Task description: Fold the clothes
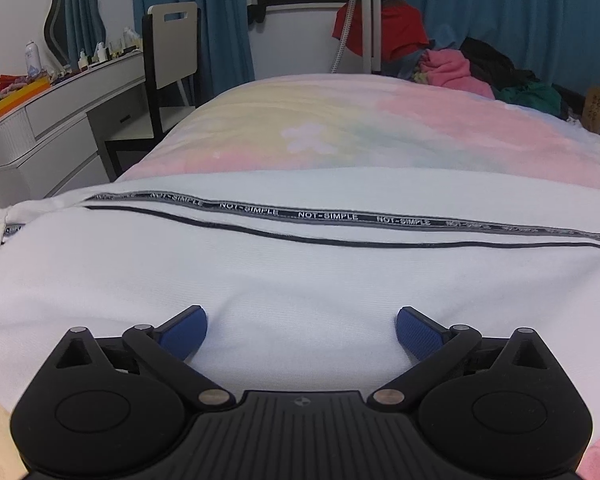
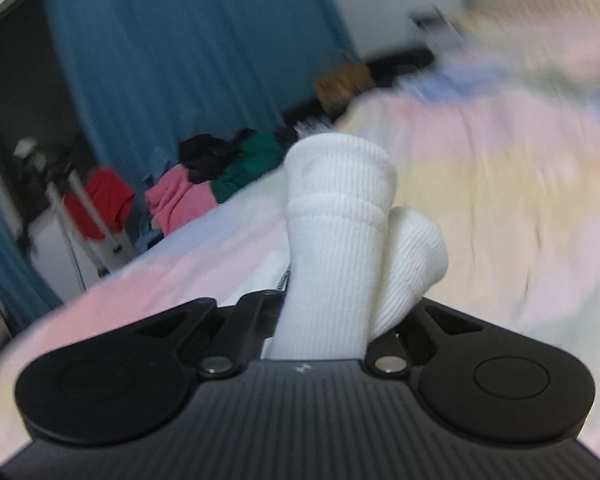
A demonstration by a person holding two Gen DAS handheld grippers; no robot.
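The left wrist view was sharp. The bed (image 1: 339, 128) with its pastel cover filled the middle of the frame. Across the lower half lay a white garment (image 1: 260, 280), spread flat on the bed, with a grey tape that read NOT-SIMPLE (image 1: 327, 216) and a thin black line under it. At the bottom of the frame the left hand-held gripper (image 1: 301, 330) stood wide apart just over the white cloth, with nothing between its blue pads (image 1: 188, 332). Only this view showed the grey table (image 1: 60, 120) at the upper left, with small bottles and colourful things on top, a wavy mirror behind it and a chair (image 1: 172, 52) beside it.

The right wrist view was blurry, mostly on the right side. Only this view showed the ribbed white cuffs (image 2: 339, 220) of the garment, two of them side by side, standing up in the middle of the frame. The right hand-held gripper (image 2: 323, 320) was closed on them, and its fingertips were hidden behind the cloth.

Both views showed the blue curtain (image 2: 180, 40) and a loose pile of clothes (image 1: 459, 68) at the far end of the bed, red, pink, black and green. In the right view the pile (image 2: 204, 184) sat at the middle left.
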